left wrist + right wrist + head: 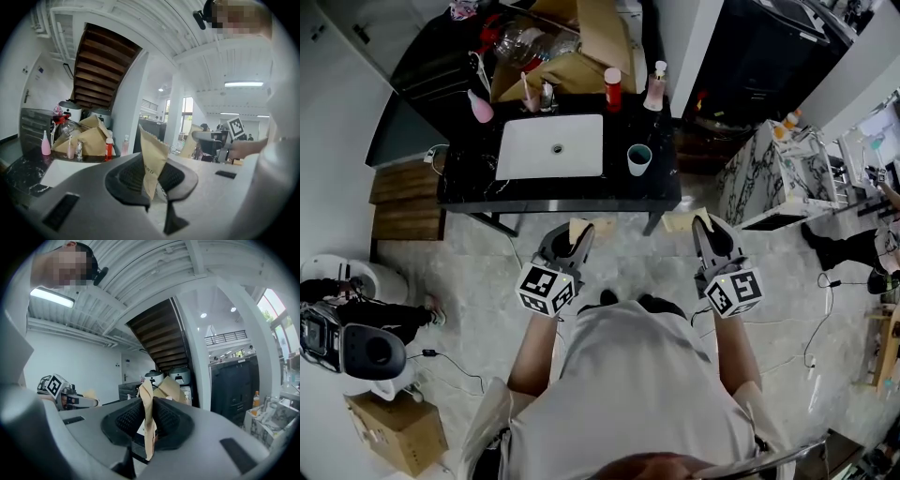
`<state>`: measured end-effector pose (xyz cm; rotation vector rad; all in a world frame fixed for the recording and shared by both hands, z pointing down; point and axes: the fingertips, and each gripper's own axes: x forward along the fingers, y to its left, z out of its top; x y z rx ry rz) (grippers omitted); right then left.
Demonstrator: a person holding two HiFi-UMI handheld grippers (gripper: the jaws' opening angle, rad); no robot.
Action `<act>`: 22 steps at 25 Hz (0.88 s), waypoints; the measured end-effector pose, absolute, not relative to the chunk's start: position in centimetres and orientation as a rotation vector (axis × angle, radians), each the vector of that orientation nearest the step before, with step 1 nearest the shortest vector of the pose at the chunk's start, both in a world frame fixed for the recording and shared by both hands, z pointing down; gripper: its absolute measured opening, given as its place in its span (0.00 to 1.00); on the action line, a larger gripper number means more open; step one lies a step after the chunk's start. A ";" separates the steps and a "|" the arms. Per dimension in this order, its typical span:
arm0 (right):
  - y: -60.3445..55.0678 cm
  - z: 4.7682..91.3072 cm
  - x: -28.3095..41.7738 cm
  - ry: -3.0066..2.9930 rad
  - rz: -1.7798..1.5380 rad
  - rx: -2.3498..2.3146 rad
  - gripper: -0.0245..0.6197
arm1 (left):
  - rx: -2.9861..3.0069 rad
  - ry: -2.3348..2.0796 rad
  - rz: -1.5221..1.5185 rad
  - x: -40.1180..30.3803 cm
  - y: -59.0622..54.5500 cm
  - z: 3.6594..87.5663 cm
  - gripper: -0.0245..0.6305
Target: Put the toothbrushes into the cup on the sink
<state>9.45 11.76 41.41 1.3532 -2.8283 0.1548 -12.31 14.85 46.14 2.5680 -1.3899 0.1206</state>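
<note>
A teal-rimmed cup point(638, 159) stands on the black sink table point(661, 192), right of the white basin point(551, 146). In front of the table, my left gripper point(579, 238) is shut on a tan paper packet point(580, 228). In the left gripper view that packet point(153, 157) stands upright between the pads of the left gripper point(154, 182). My right gripper point(703, 231) is shut on a second tan packet point(680, 221). The right gripper view shows it point(149, 425) pinched in the right gripper point(149, 422). What the packets contain is hidden.
Behind the basin stand a pink bottle point(480, 108), a faucet point(547, 97), a red bottle point(612, 90) and a pump bottle point(655, 86), with brown paper bags point(577, 56) beyond. A marble cabinet point(764, 173) is at the right, wooden steps point(398, 197) and a cardboard box point(398, 427) at the left.
</note>
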 end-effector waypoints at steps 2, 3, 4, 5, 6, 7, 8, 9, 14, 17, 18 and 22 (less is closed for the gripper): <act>11.9 41.5 9.3 -2.823 0.153 1.367 0.14 | 2.572 -1.384 0.121 -12.7 14.9 46.3 0.12; 12.0 41.5 9.2 -2.822 0.152 1.373 0.14 | 2.571 -1.383 0.119 -12.9 14.8 46.3 0.12; 12.1 41.5 9.1 -2.819 0.151 1.378 0.14 | 2.569 -1.382 0.116 -13.1 14.8 46.3 0.12; 12.1 41.5 9.0 -2.817 0.152 1.383 0.14 | 2.568 -1.380 0.112 -13.3 14.8 46.3 0.12; 12.2 41.5 9.0 -2.813 0.154 1.389 0.14 | 2.567 -1.377 0.108 -13.4 14.8 46.2 0.12; 12.2 41.4 8.9 -2.811 0.158 1.396 0.14 | 2.567 -1.375 0.107 -13.6 14.8 46.2 0.12; 12.2 41.3 8.8 -2.809 0.159 1.402 0.14 | 2.569 -1.372 0.106 -13.7 14.8 46.1 0.12; 12.1 41.2 8.8 -2.809 0.159 1.406 0.14 | 2.571 -1.370 0.107 -13.8 14.7 46.1 0.12; 11.7 41.2 8.4 -2.803 0.170 1.418 0.14 | 2.565 -1.367 0.112 -14.4 14.2 46.2 0.12; 11.1 41.5 8.7 -2.793 0.180 1.425 0.14 | 2.556 -1.362 0.119 -14.3 13.7 46.6 0.12; 10.8 41.6 8.8 -2.789 0.185 1.429 0.14 | 2.552 -1.360 0.123 -14.2 13.5 46.8 0.12; 9.1 41.7 9.4 -2.785 0.195 1.430 0.14 | 2.531 -1.360 0.138 -14.1 12.2 47.4 0.12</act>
